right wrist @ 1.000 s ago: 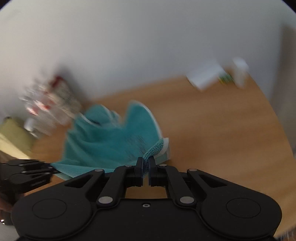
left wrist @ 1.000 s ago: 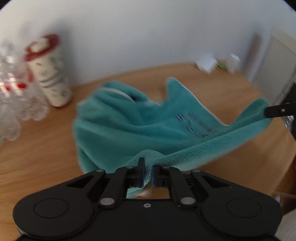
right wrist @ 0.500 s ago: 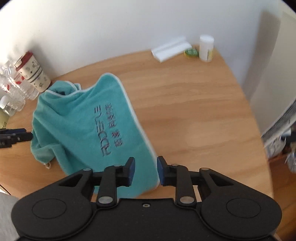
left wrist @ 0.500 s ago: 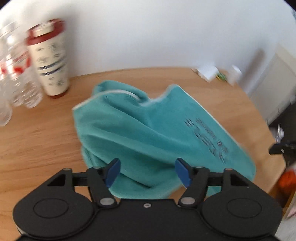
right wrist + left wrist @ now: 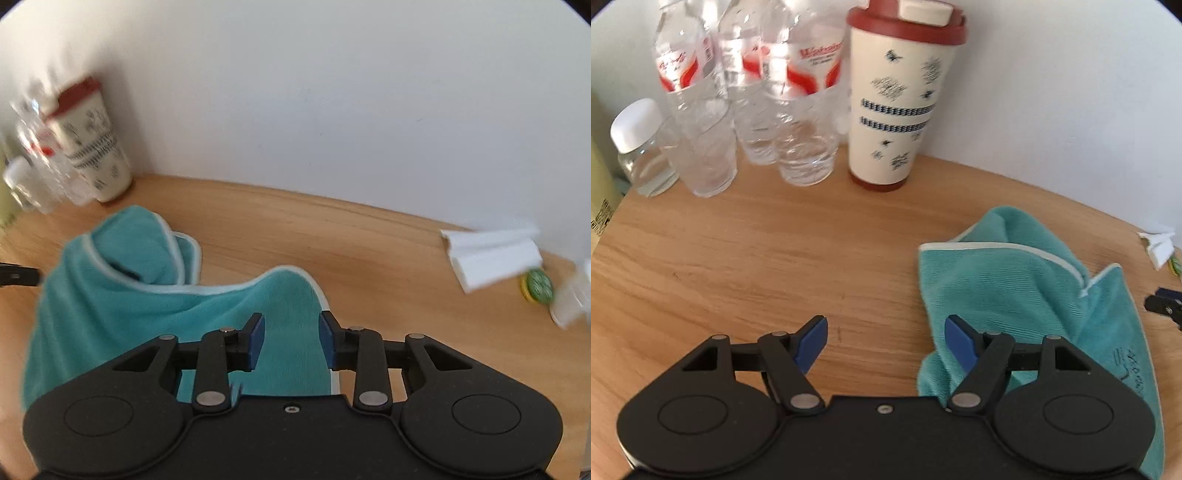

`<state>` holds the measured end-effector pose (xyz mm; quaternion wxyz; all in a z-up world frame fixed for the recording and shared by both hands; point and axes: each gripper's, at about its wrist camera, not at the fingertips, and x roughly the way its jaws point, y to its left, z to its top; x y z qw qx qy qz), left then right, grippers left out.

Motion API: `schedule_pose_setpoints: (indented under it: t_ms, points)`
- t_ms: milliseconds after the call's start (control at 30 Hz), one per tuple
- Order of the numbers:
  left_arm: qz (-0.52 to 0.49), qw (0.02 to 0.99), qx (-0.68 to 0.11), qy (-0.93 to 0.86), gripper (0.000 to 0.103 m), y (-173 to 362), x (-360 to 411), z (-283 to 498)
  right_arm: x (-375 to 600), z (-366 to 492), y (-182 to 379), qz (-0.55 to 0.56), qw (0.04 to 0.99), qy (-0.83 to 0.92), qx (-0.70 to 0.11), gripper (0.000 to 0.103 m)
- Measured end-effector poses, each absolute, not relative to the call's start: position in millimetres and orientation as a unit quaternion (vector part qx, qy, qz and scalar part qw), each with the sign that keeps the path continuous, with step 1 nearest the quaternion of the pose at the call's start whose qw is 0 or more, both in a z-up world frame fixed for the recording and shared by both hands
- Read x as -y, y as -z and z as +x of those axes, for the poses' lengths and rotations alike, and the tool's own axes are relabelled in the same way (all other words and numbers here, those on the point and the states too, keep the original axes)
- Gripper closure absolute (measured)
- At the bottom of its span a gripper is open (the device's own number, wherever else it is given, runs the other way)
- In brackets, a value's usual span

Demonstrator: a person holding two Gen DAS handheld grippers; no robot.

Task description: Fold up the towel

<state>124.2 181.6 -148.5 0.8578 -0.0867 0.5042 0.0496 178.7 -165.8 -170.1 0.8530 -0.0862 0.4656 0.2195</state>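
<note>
Brightness: both views bright, soft daylight, no harsh glare.
Shadows: the cup (image 5: pixel 94 147) throws a soft shadow on the wall (image 5: pixel 332 92) toward 3 o'clock in the right wrist view.
Blur: motion smear on the bottles (image 5: pixel 746 92) at 11 o'clock in the left view; the white box (image 5: pixel 495 254) at 3 o'clock in the right view is streaked.
Distortion: fisheye bends the table (image 5: pixel 738 258) edge; dark corners at 1 and 11 o'clock.
Sharpness: gripper bodies crisp; the towel (image 5: pixel 129 302) is soft.
</note>
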Motion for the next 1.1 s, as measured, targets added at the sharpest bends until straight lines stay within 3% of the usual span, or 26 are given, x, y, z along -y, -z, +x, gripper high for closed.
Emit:
schedule_pose_setpoints:
  t_ms: [233,267,367,400,767,1100]
  points:
    - [-0.088,0.851,-0.514,-0.057,0.031,149,-184,118,154,196,184,-0.111,0.838,-0.228,-0.484,0.061]
    - [-0.089,0.85,-0.516,-0.058,0.031,149,-184,118,154,195,185,-0.116,0.838,-0.232,-0.48,0.065]
    - [-0.093,0.845,-0.522,-0.067,0.031,150,-186,116,157,193,184,-0.113,0.838,-0.228,-0.482,0.097]
    - [-0.095,0.843,-0.524,-0.071,0.031,151,-187,116,162,191,182,-0.112,0.84,-0.22,-0.483,0.098]
    - [-0.089,0.85,-0.516,-0.06,0.031,140,-185,99,247,153,129,-0.093,0.881,-0.114,-0.449,0.099]
    - [-0.076,0.849,-0.522,-0.035,0.031,139,-179,96,268,159,162,-0.145,0.871,-0.035,-0.469,0.094]
